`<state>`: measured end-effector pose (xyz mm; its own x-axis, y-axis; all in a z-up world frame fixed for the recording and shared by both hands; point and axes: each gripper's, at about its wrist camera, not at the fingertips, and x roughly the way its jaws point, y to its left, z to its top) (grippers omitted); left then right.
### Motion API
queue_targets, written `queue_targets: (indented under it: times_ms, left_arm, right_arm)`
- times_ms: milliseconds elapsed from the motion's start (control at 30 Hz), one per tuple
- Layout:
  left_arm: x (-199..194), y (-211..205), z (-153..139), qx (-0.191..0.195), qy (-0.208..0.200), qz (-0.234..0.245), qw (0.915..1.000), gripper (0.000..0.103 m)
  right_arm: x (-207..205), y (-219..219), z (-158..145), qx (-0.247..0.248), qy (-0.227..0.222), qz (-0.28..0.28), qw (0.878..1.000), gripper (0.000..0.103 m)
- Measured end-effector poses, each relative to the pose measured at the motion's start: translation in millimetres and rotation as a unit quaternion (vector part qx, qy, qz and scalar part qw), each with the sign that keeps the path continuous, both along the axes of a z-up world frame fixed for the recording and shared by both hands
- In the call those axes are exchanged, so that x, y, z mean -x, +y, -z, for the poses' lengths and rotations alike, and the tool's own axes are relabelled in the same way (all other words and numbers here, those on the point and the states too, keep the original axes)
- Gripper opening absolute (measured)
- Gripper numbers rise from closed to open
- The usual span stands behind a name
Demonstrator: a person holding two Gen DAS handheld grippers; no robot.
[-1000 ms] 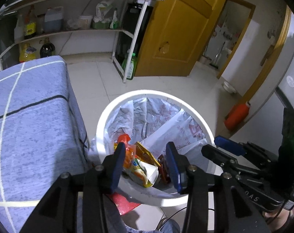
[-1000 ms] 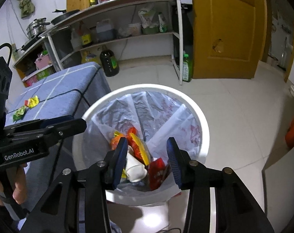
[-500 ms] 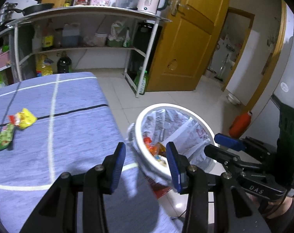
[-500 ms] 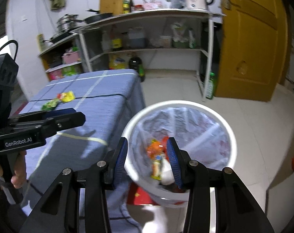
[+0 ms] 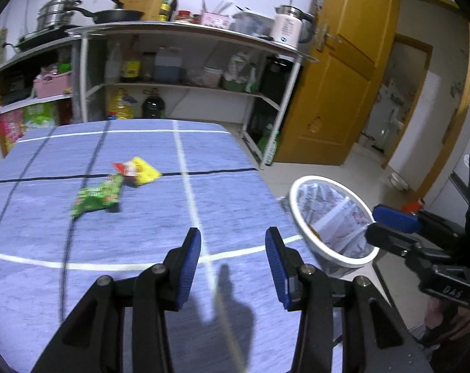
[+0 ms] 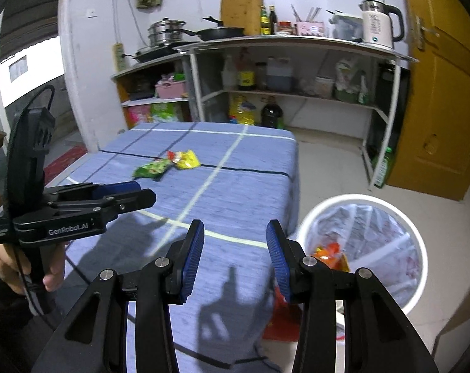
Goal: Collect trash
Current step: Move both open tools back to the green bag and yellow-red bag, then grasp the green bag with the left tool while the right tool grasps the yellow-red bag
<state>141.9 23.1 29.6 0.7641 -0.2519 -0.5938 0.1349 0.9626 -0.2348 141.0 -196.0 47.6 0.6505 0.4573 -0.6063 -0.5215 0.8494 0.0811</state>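
Observation:
Two snack wrappers lie side by side on the blue checked tablecloth (image 5: 141, 248): a green wrapper (image 5: 96, 198) (image 6: 152, 168) and a yellow and red wrapper (image 5: 138, 171) (image 6: 185, 158). My left gripper (image 5: 233, 242) hovers open over the cloth, well short of them, nothing between its blue pads. My right gripper (image 6: 235, 236) is open and empty too, over the table's near right corner. A white bin (image 5: 300, 217) (image 6: 421, 248) with a plastic liner stands on the floor right of the table, colourful trash inside. Each gripper shows in the other's view: the right gripper (image 5: 390, 223), the left gripper (image 6: 132, 192).
Metal shelves (image 5: 172, 84) with bottles, pans and a kettle (image 5: 289, 29) line the back wall. A yellow wooden door (image 5: 343, 77) stands at the right. A person's hand (image 6: 5, 267) holds the left gripper's handle. A red item (image 6: 281, 317) lies on the floor by the bin.
Both grippers swung away from above the bin to the left and rose; the table and its two wrappers came into view. Jaw gaps stayed the same.

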Motion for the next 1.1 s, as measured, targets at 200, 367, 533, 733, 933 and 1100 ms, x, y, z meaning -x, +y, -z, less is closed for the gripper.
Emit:
queue_targets:
  times_ms: [200,367,533,733,933,1100]
  left_arm:
    - [8,41,0,-0.006,-0.004,-0.035,0.9994,0.053]
    - [-1,73,4,-0.013,0.003,-0.056,0.9983,0.055]
    - [-20,94,13,-0.016,0.014,-0.064,0.9977,0.057]
    - [-57,106,24,-0.028,0.026,-0.064,0.9972,0.059]
    - [-92,110,43,-0.046,0.050,-0.063,0.9957,0.059]
    - [-108,109,58,-0.073,0.062,-0.062,0.9935,0.059]
  right_arm:
    - [-2,36,1,0.007,0.004,-0.027,1.000,0.043]
    - [-20,69,7,0.017,0.006,-0.054,0.998,0.044]
    - [-48,99,15,0.033,0.011,-0.073,0.997,0.048]
    - [-82,126,26,0.053,0.010,-0.092,0.994,0.048]
    - [-112,143,42,0.071,0.018,-0.102,0.992,0.049]
    - [-133,148,54,0.069,0.030,-0.101,0.992,0.049]
